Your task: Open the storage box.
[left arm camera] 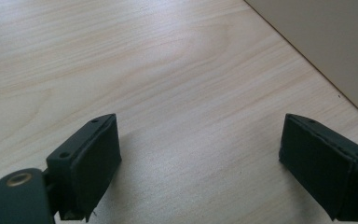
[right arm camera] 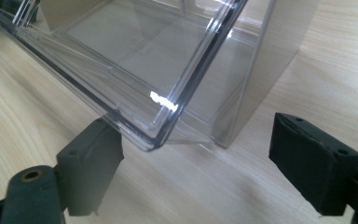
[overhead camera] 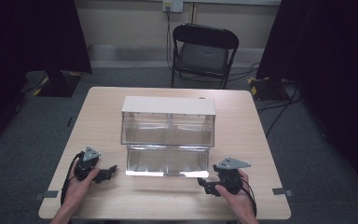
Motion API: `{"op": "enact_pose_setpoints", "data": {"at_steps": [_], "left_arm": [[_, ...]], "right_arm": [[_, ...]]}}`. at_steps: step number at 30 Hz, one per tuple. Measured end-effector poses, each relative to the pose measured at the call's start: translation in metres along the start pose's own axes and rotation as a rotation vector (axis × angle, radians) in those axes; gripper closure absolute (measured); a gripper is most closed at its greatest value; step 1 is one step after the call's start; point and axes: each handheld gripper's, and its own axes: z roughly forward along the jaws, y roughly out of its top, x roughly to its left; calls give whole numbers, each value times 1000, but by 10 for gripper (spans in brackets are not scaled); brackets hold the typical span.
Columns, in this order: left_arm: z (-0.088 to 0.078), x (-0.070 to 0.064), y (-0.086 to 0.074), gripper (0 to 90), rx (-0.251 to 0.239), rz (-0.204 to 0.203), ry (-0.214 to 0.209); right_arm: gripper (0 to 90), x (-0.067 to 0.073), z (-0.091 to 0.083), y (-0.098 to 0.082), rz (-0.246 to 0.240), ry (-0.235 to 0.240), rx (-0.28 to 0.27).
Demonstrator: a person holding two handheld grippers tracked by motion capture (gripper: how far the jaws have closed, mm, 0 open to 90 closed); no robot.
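Scene: a wooden table [overhead camera: 121,196] is seen from above, with a cabinet [overhead camera: 168,106] set at its middle and a folding chair [overhead camera: 204,51] standing beyond the far edge.
Cabinet: a beige shell is fitted with clear drawers; the lower drawer [overhead camera: 168,161] is pulled out toward the person, while the upper one is seated in the shell.
Left tongs [overhead camera: 113,170]: held in the left hand [overhead camera: 81,184] on the table, just left of the drawer's front and apart from it; the jaws are spread wide and nothing is gripped (bare wood lies between them in the left gripper view, with the cabinet's beige side at upper right).
Right tongs [overhead camera: 201,183]: held in the right hand [overhead camera: 235,196] near the drawer's right front corner; the jaws are spread wide and empty.
Drawer corner [right arm camera: 151,140]: seen in the right gripper view just above the left jaw, between the jaws but not clamped; whether it is touched cannot be told.
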Motion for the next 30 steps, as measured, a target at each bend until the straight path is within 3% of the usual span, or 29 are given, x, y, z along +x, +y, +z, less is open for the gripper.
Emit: {"op": "enact_pose_setpoints", "data": {"at_steps": [5,21,30], "left_arm": [[0,0,0,119,1,1,0],[0,0,0,119,0,0,0],[0,0,0,119,1,-1,1]], "right_arm": [[178,1,2,1,-9,-9,-8],[177,4,-4,2,-11,30,-43],[179,6,-5,1,-27,15,-52]]}}
